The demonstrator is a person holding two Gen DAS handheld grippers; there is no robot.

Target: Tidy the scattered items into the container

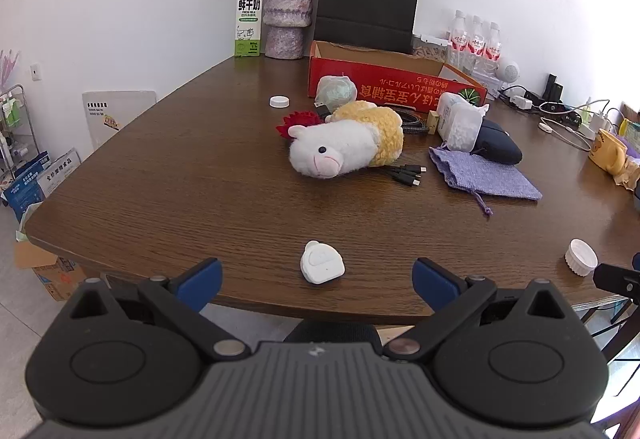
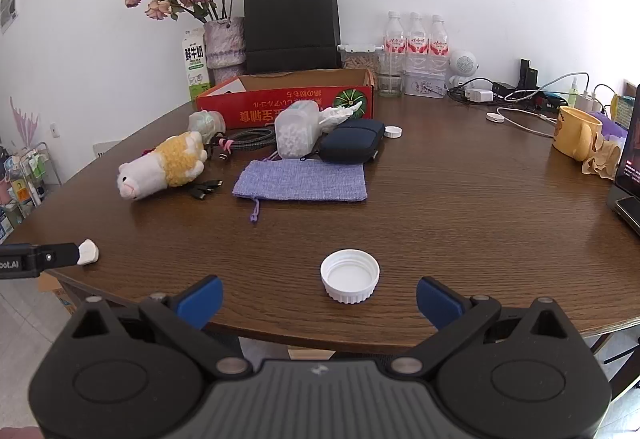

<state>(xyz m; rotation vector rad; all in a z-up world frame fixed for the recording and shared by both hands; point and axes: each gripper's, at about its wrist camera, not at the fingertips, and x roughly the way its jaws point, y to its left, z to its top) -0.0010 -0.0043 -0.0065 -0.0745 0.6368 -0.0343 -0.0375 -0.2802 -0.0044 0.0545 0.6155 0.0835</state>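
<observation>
Both grippers hover at the near edge of the wooden table, angled down. Left gripper has its jaws spread fully wide, nothing between the blue pads, holding nothing; a small white plastic gadget lies on the table just ahead of it, roughly centred between the fingers and untouched. Right gripper is likewise wide open and empty; a white screw lid sits open side up on the table just ahead, between the finger lines, no contact. Container is the red cardboard box at the far side, open top, in front of a black paper bag; contents can't be made out from here. Scattered in front of the box: plush alpaca on its side, lying over black USB cables; lilac drawstring pouch flat on the table; clear plastic jar of white pellets tipped over, touching a navy zip case; braided cable coil behind the plush; second small white cap further left by itself. Milk carton and vase of dried roses stand at the back left of the box, water bottles at the back right
</observation>
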